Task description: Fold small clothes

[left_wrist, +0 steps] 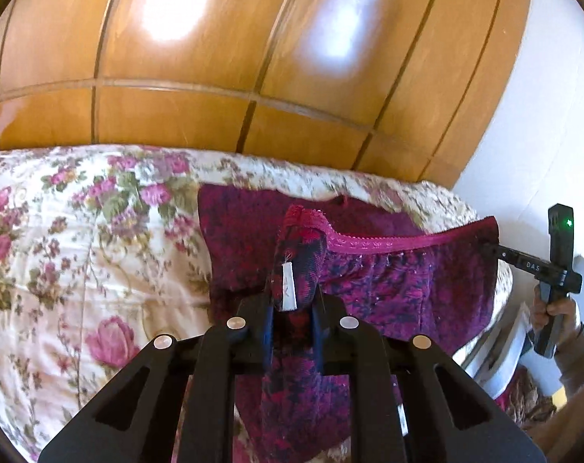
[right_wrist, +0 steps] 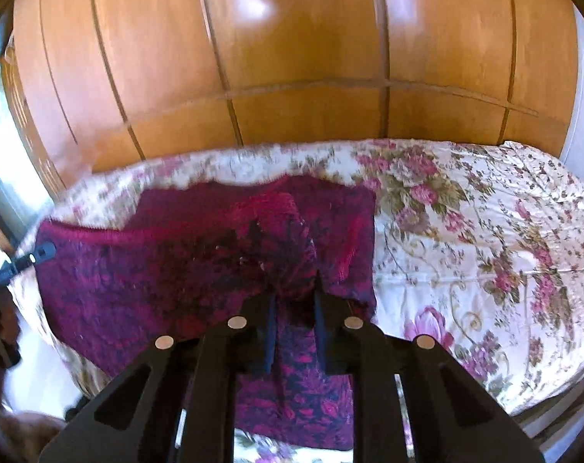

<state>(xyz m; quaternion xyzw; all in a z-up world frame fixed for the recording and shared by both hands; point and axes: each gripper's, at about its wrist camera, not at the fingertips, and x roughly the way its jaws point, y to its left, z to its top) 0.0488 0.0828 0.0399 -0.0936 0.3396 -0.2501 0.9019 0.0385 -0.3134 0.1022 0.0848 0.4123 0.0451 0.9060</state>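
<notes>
One garment (left_wrist: 388, 281) — small underwear, magenta and dark navy floral knit with a pink lace waistband (left_wrist: 392, 245) and a white label (left_wrist: 288, 287). It hangs lifted and stretched between two tongs, its long axis running along the bed's far edge, beside the wooden wardrobe (left_wrist: 215, 77). Left tongs (left_wrist: 292, 332) clamped on one bunched end of the waistband; right tongs (right_wrist: 292, 332) clamped on the other end — fabric pinched between each pair of pads. A second, darker purple cloth (right_wrist: 342, 208) lies flat beneath on the bed (right_wrist: 485, 231), whose quilted cover is cream with pink roses.
</notes>
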